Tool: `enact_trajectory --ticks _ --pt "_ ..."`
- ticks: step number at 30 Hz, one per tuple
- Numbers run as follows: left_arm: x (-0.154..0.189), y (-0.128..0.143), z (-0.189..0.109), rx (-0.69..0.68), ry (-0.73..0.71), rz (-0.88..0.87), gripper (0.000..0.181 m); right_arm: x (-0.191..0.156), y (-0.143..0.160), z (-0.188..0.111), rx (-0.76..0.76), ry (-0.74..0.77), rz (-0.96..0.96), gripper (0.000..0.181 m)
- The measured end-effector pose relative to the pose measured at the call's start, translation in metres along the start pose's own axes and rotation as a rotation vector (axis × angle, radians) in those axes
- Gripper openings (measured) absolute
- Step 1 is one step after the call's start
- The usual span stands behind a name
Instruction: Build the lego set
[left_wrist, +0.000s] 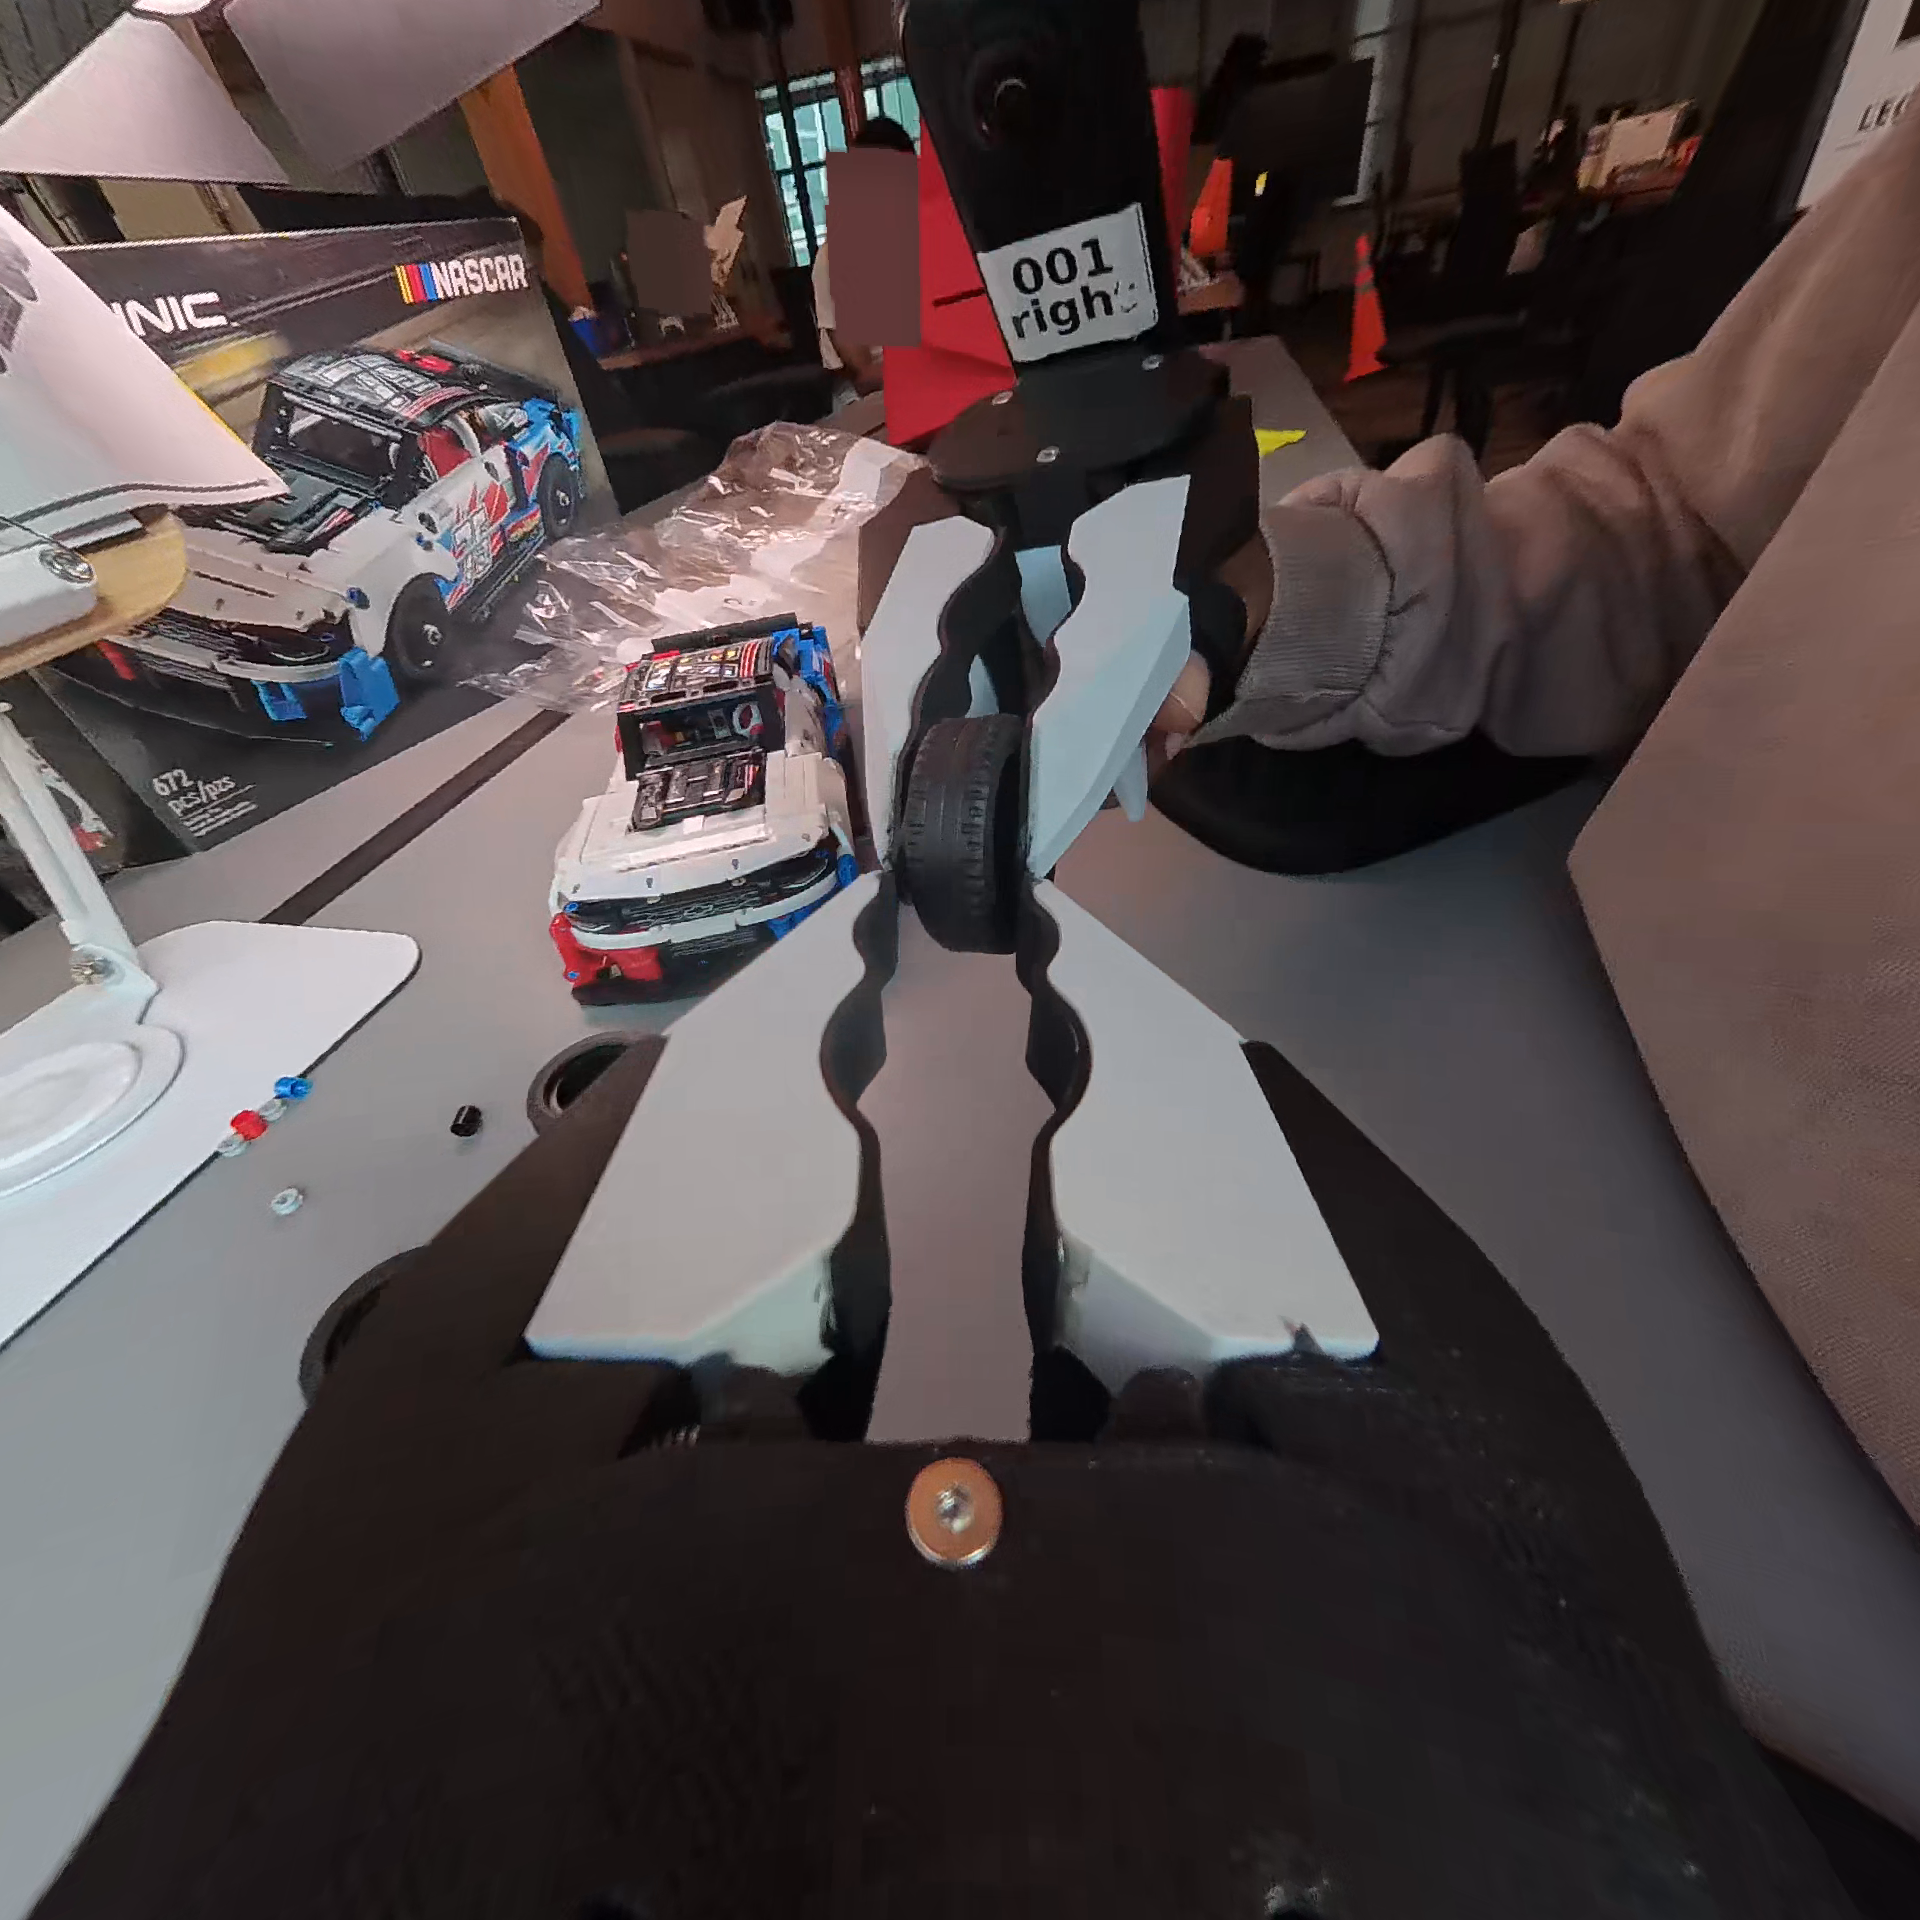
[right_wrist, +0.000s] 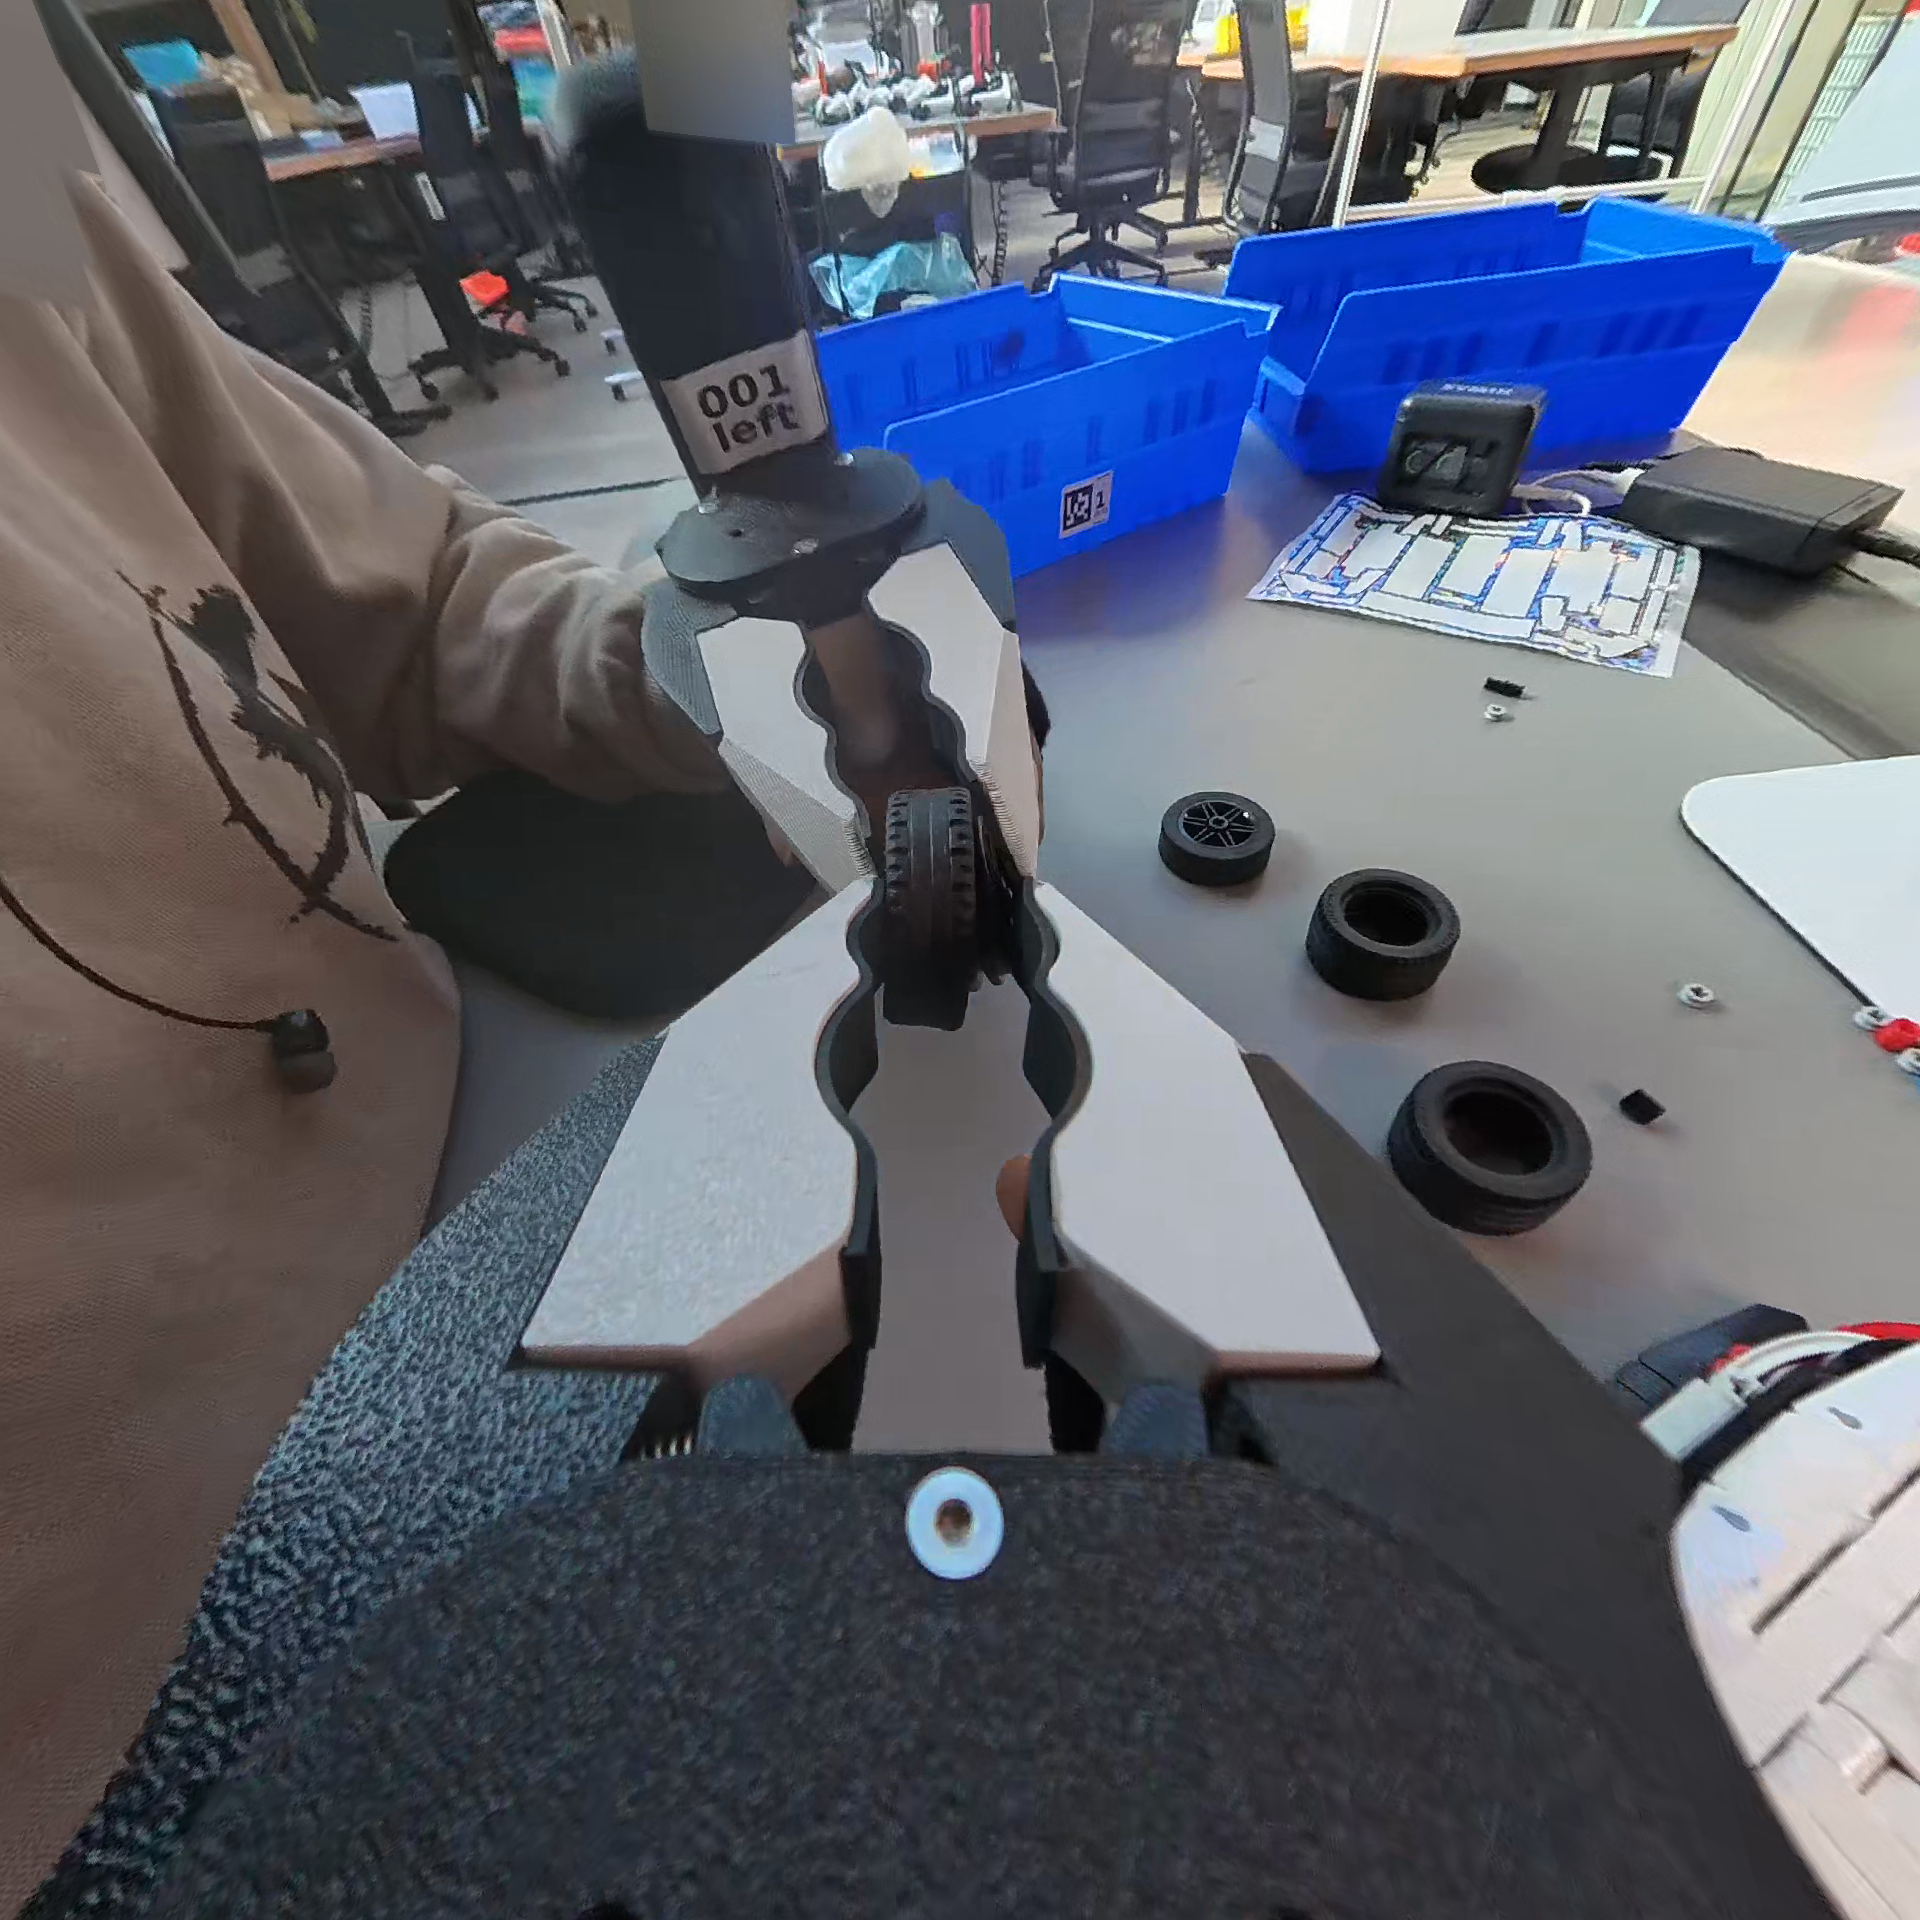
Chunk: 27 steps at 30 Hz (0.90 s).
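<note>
A black wheel is held in the air between both grippers, above the grey table. My left gripper is shut on its lower part. My right gripper is shut on the same wheel from the opposite side. A rim part shows at the tyre's side in the right wrist view. The white, blue and red Lego car stands on the table left of the wheel, and its edge shows in the right wrist view.
Two loose tyres and a wheel with a rim lie on the table. Also there are a sticker sheet, blue bins, the set's box, a plastic bag, a white stand base and small loose parts. My two grippers' fingertips are within a few centimetres of each other.
</note>
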<state>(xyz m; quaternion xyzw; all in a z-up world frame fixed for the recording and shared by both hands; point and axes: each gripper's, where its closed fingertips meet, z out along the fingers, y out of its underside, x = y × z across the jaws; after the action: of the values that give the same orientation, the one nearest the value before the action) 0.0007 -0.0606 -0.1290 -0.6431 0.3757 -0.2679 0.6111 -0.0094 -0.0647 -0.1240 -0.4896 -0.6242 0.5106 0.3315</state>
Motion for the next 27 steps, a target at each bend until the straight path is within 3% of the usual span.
enact_trajectory --ticks 6,12,15,19,24,27 --pt "-0.012 -0.030 -0.012 0.270 0.113 -0.319 0.018 0.003 -0.031 -0.009 0.264 0.015 0.034 0.033" --pt "-0.011 -0.045 -0.016 0.401 0.182 -0.411 0.017 -0.009 -0.038 -0.004 0.262 0.036 -0.105 0.028" --pt "-0.009 -0.046 -0.017 0.409 0.186 -0.375 0.017 -0.009 -0.038 -0.006 0.252 0.056 -0.125 0.025" --pt "-0.004 -0.036 -0.017 0.274 0.178 -0.217 0.020 -0.009 -0.027 -0.007 0.121 0.084 -0.230 0.024" --pt "0.005 -0.025 -0.012 0.047 0.114 0.100 0.039 -0.010 -0.002 0.000 -0.120 0.121 -0.395 0.023" --pt "0.009 -0.019 -0.007 0.004 0.091 0.197 0.017 -0.011 -0.004 0.002 -0.121 0.142 -0.431 0.023"
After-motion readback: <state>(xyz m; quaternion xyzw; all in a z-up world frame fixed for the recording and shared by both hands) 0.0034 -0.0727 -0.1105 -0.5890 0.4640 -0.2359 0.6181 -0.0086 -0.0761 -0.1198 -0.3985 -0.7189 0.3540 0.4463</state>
